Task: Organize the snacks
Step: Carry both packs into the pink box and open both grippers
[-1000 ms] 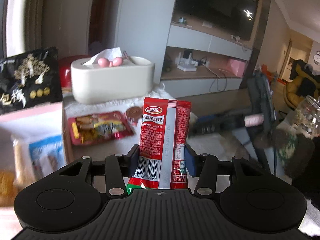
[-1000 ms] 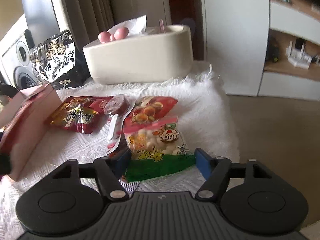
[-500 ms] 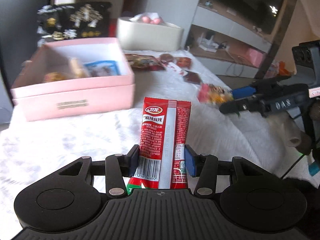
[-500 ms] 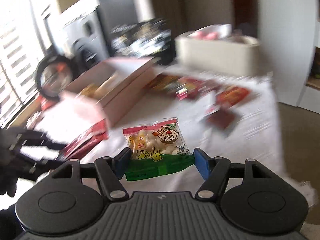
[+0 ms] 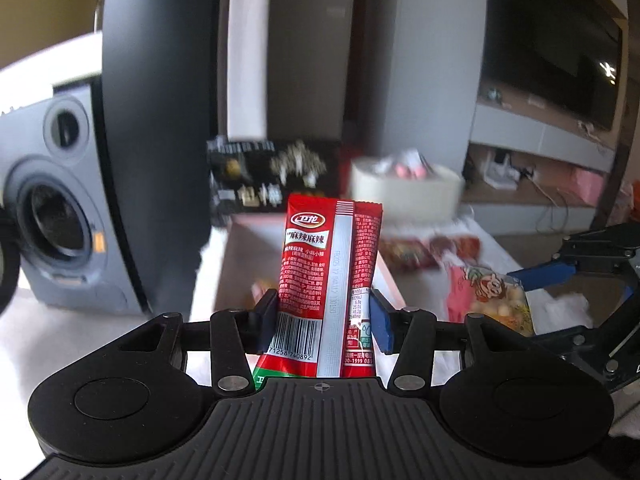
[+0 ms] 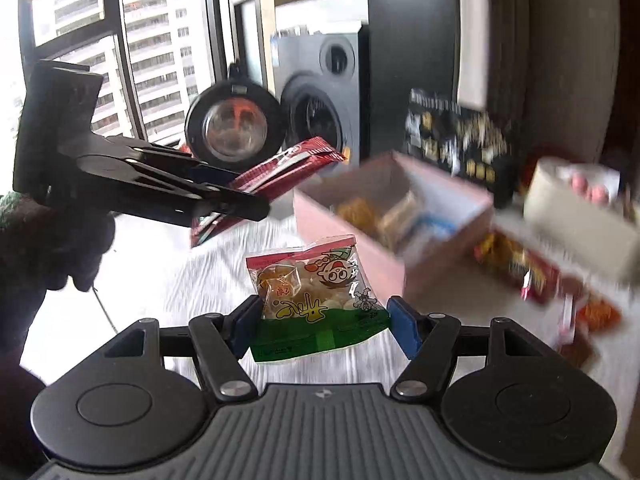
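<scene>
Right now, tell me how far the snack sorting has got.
Partly done. The pink box already holds a few snacks. In hand: the left gripper is closed on a red spicy-snack packet, and the right gripper is closed on a puffed-snack bag with a green base, both lifted near the box. Left: several red packets lie loose on the white cloth beside the box.

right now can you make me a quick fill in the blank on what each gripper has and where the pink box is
1. The left gripper is shut on a ____ packet with a barcode.
2. The bag in the right gripper has a ____ bottom band.
3. The open pink box rests on a ____ cloth.

Missing words: red; green; white
</scene>
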The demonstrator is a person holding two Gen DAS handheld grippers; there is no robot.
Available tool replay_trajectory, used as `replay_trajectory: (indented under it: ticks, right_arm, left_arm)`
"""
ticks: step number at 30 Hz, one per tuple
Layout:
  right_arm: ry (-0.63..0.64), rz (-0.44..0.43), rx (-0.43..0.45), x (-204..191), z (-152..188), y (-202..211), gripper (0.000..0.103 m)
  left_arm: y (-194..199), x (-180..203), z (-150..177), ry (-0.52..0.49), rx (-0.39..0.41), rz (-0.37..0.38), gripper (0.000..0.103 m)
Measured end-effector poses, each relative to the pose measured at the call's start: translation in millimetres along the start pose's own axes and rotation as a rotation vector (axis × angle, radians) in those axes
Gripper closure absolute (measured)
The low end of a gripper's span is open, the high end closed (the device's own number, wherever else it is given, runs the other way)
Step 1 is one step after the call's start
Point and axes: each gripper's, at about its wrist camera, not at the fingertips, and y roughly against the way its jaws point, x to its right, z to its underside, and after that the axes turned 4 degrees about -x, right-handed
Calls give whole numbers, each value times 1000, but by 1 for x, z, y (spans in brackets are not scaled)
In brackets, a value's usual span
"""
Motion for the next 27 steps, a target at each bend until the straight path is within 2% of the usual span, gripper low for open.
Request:
replay_trajectory:
  ticks: [6, 10, 14, 18, 21, 23, 27]
  right_arm:
    - [-49, 129, 80, 17, -54, -15, 35]
    - [-148, 187, 95, 48, -81, -32, 35]
    - [-196, 218, 76, 66, -93, -58, 34]
    - [-262, 202, 37, 85, -94, -93, 34]
    - [-336, 177, 21, 103, -90, -122, 34]
    - [-370, 107, 8, 111, -83, -138, 33]
    - [-438, 60, -64, 122, -71, -162, 33]
  left_arm:
    - [-28, -6, -34, -21, 7, -35, 50]
    - [-67, -13, -42, -19, -42, -25, 50]
    - [-112, -26, -39, 19, -100, 5, 50]
    - [-156, -55, -33, 160, -150, 97, 48]
    - [-172, -71, -32, 234, -115, 78, 48]
    - [-178, -79, -34, 258, -105, 78, 48]
    - [-184, -81, -37, 234, -125, 52, 47]
